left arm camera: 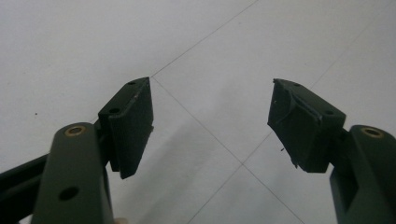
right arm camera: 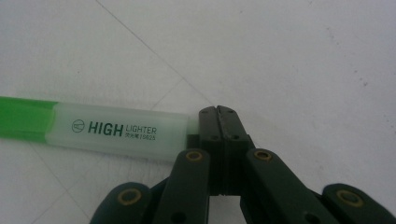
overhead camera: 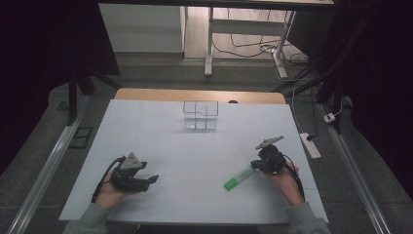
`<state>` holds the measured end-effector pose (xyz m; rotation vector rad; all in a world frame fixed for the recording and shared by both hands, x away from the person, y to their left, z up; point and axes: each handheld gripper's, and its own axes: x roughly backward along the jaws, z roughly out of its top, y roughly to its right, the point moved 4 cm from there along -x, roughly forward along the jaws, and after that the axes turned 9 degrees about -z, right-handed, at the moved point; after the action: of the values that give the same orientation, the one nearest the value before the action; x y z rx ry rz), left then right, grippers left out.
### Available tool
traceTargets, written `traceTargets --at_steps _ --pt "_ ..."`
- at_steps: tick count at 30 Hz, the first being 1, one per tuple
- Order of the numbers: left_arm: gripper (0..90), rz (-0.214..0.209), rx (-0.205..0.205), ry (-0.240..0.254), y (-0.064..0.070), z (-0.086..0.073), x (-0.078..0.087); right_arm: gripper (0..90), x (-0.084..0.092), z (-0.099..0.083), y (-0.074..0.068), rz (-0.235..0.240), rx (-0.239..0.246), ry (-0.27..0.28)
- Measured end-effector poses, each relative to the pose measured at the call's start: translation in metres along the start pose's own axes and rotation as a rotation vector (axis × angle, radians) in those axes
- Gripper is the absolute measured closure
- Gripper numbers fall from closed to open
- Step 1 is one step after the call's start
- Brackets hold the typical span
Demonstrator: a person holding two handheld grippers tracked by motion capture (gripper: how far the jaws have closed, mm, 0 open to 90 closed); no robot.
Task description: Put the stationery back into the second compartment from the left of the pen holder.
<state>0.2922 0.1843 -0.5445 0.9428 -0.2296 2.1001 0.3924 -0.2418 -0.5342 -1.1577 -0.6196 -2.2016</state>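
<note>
Nearest the camera in the high view you've got two hands coming up from the bottom edge, each with a black gripper, sitting on a white worktop [overhead camera: 195, 141]. The left gripper [overhead camera: 152, 179] is lying low at the left, resting over bare surface, and in the left gripper view [left arm camera: 212, 126] its jaws are spread wide with nothing but white worktop and a few thin crossing lines between them. Over on the right, the right gripper [overhead camera: 254, 165] is angled toward the middle of the worktop and sits right at the pale end of a green highlighter [overhead camera: 238, 177]. The right gripper view [right arm camera: 218, 122] shows its jaws pressed flat together with no gap, and the highlighter [right arm camera: 93, 128] lies to the left of them, its frosted clear cap end right up against the side of the closed jaws rather than pinched between them, as far as I can tell. You can read "HIGHLIGHTER" on the cap, and the green body runs off the left edge of that view. In the high view the highlighter lies flat and slanted, green end nearer the person. Further back, near the far middle of the worktop, there's a small clear organizer [overhead camera: 200, 115] with compartments, well apart from both grippers. Behind it a strip of wooden edge [overhead camera: 146, 94] peeks out.
</note>
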Motion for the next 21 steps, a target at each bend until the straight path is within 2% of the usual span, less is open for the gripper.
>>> traceTargets --at_steps 8,21 --pt "30.7 0.000 -0.002 -0.001 0.000 0.000 -0.001 89.1 0.002 -0.001 -0.014 0.036 0.016 -0.009" --pt "30.5 -0.002 -0.013 -0.010 0.003 0.001 -0.003 89.1 0.003 0.005 -0.043 0.117 0.051 0.008"
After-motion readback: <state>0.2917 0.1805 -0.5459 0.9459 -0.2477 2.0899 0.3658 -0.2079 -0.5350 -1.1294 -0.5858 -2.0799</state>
